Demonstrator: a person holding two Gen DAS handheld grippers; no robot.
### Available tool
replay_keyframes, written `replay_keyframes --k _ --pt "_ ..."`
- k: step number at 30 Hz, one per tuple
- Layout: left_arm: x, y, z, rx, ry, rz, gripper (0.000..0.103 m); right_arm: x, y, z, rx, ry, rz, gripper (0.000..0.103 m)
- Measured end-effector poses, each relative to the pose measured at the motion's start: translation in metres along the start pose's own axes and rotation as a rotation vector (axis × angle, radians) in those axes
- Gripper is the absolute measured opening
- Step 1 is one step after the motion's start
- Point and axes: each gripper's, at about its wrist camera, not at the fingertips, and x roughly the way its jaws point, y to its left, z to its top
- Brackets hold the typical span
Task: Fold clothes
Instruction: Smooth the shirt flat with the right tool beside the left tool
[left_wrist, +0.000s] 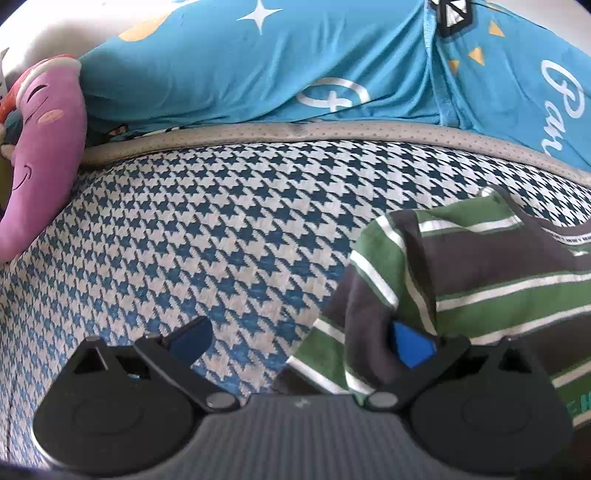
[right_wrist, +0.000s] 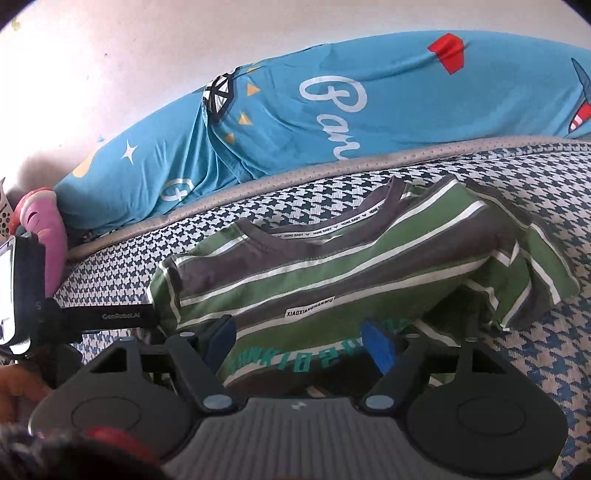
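We work over a bed spread with a blue-and-white houndstooth cover (left_wrist: 192, 236), its grey perforated edging (left_wrist: 332, 131) running along the far side. Beyond that edging lies a long turquoise printed pillow (right_wrist: 369, 110) against the pale wall, and at the far left a pink plush toy (left_wrist: 40, 147) leans on the pillow's end. The striped T-shirt (right_wrist: 351, 269), green and grey with thin white lines, lies on the cover with its collar toward the far side and its right sleeve spread out to the right; its left sleeve is folded inward. Our left gripper (left_wrist: 301, 341) stands wide open at the shirt's left edge: its right blue pad touches the sleeve fabric, its left pad is over bare cover, and it grips nothing. Our right gripper (right_wrist: 303, 338) is also spread wide over the near chest of the shirt, cloth between the fingers but not pinched.
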Motion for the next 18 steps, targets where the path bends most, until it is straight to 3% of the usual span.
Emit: replay_keyframes --k 8,15,18 --pt "-0.005 0.004 0.002 -0.031 -0.01 0.029 0.103 -0.001 0.001 0.001 -0.012 -0.007 -0.002 0.076" --pt "-0.014 0.007 0.005 -0.036 -0.072 0.151 0.103 -0.001 0.001 0.003 -0.012 -0.009 -0.002 0.076" --pt "-0.012 0.016 0.009 -0.061 -0.076 0.169 0.103 -0.002 0.003 0.004 -0.014 -0.01 -0.004 0.076"
